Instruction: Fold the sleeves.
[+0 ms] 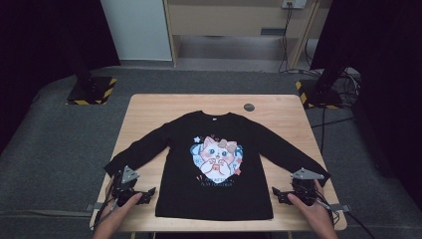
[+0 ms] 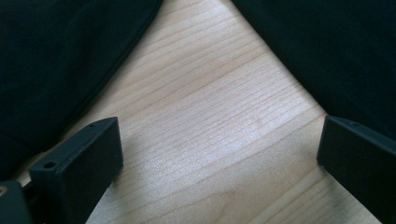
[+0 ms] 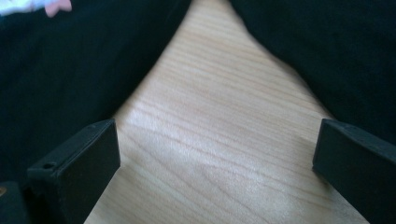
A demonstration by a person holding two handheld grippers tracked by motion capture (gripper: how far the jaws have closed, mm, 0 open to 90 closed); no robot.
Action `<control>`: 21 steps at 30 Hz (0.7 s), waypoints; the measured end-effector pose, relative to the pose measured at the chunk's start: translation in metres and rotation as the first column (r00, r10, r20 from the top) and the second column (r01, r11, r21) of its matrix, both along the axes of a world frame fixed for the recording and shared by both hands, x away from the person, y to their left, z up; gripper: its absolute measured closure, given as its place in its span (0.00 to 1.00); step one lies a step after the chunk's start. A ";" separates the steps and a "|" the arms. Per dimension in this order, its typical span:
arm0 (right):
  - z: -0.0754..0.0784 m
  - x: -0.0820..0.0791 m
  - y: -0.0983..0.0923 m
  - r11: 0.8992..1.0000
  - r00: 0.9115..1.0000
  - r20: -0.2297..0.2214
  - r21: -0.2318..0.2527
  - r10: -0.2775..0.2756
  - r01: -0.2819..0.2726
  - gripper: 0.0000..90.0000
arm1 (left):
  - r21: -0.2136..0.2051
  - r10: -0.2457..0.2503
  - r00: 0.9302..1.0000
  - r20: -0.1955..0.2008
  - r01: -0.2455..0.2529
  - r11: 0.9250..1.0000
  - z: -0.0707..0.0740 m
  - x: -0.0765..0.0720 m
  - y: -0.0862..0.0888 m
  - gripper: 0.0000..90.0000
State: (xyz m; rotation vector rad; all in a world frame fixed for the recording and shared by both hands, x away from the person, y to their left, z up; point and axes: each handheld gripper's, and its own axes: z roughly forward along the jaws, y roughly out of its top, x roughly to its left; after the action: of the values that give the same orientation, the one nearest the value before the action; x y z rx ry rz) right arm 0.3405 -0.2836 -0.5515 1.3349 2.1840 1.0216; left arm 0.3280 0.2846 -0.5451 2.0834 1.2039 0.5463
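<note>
My black sweatshirt [image 1: 214,164] lies flat across the middle of the desk [image 1: 278,107]. My left gripper [image 1: 133,191] and right gripper [image 1: 288,193] rest near its front corners, jaws wide, holding nothing.

Black cat-print shirt [image 1: 214,164], pale wood table [image 1: 149,112]

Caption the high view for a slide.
Black shirt spread flat on table, left gripper and right gripper open beside its hem.
</note>
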 end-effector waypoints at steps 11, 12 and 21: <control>0.000 0.001 0.005 0.999 1.000 0.011 -0.054 0.008 -0.007 0.01 | 0.000 -0.007 1.000 0.000 0.007 1.000 0.000 0.001 0.000 0.00; -0.001 0.001 0.006 0.998 1.000 0.007 -0.057 0.017 -0.017 0.00 | 0.000 -0.007 1.000 0.000 0.007 1.000 0.000 0.001 0.000 0.00; 0.000 0.000 0.007 0.998 1.000 0.010 -0.051 0.024 -0.023 0.03 | 0.000 -0.009 1.000 0.000 0.009 1.000 0.000 0.001 0.000 0.00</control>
State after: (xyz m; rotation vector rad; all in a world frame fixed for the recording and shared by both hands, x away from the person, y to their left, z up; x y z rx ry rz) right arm 0.3401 -0.2767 -0.5517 1.2815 2.2078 0.9723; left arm 0.3288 0.2849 -0.5450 2.0877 1.1943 0.5421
